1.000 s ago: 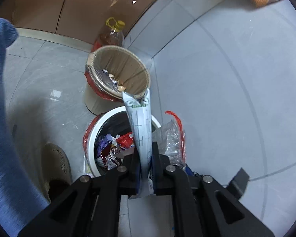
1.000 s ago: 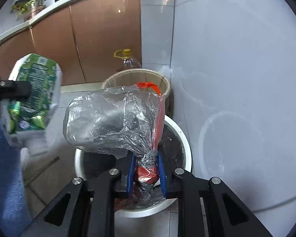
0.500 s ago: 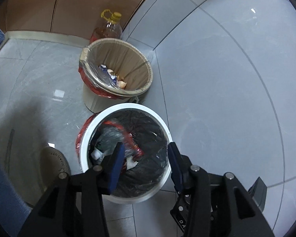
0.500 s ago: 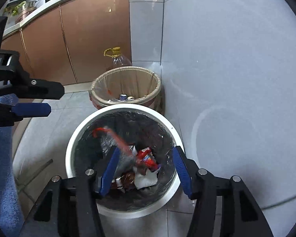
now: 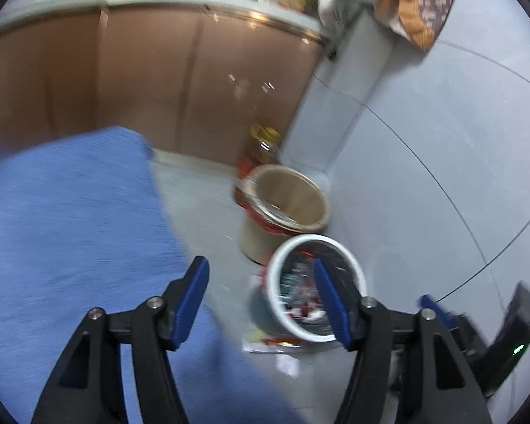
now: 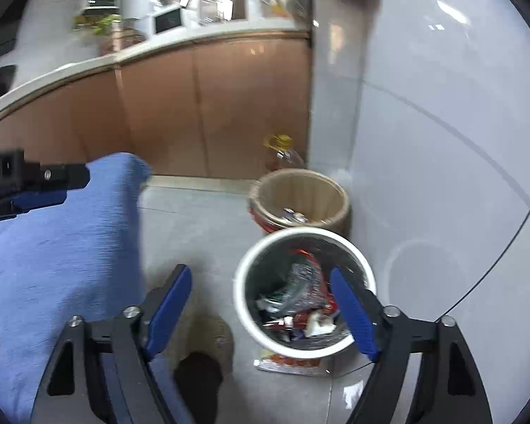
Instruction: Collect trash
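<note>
A white-rimmed trash bin [image 6: 243, 304] with a black liner stands on the floor by the wall; it also shows in the left wrist view [image 5: 275, 289]. Inside lie a crumpled clear plastic bag [image 6: 302, 282] with red trim, wrappers and a carton. My right gripper [image 6: 259, 309] is open and empty, raised above the bin's left side. My left gripper [image 5: 259, 298] is open and empty, raised above and left of the bin; its arm shows in the right wrist view [image 6: 35, 185]. A flat wrapper [image 6: 289, 362] lies on the floor at the bin's foot.
A tan wicker bin [image 6: 300, 198] with a red liner stands behind the white one. An oil bottle [image 6: 282, 152] with a yellow cap sits in the corner. Brown cabinets [image 6: 194, 113] line the back. My blue-trousered leg [image 6: 60, 247] and shoe [image 6: 201, 367] are at left.
Both grippers let go of their trash, the carton and the plastic bag, into the white bin. Both have since risen and pulled back, jaws wide open.
</note>
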Tool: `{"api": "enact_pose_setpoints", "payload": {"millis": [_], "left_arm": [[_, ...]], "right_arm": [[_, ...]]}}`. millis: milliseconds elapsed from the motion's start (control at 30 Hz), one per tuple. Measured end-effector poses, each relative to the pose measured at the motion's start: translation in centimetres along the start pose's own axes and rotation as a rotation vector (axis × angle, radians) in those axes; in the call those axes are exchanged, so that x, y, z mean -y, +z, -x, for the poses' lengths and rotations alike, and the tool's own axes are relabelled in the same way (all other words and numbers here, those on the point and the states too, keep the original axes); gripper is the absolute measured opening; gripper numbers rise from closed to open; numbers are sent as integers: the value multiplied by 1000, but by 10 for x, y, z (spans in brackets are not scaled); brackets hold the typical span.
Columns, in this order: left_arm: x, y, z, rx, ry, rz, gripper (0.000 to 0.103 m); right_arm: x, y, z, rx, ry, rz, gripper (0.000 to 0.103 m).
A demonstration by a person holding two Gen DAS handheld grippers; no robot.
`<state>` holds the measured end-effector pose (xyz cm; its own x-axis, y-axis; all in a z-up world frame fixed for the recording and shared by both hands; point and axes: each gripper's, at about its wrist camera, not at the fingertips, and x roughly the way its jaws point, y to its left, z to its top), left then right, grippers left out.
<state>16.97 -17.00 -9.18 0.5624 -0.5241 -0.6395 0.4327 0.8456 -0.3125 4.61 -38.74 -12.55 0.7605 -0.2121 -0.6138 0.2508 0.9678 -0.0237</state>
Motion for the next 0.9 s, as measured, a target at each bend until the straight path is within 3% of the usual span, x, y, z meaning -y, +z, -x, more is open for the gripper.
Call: {"api": "enact_pose_setpoints", "payload": {"millis": [233, 367, 533, 900], "left_arm": [[-47, -32, 98, 172, 200, -31, 77], [-61, -50, 137, 229, 269, -38, 78], [-60, -72, 172, 302, 431, -73, 81], [-58, -91, 186, 330, 478, -45, 86]], "right_arm": [[-62, -4, 62, 79, 82, 86, 103], [-81, -11, 85, 100, 109, 116, 103], [-88, -21, 102, 129, 122, 116, 103], [-94, -27, 112, 156, 143, 112, 103]]}}
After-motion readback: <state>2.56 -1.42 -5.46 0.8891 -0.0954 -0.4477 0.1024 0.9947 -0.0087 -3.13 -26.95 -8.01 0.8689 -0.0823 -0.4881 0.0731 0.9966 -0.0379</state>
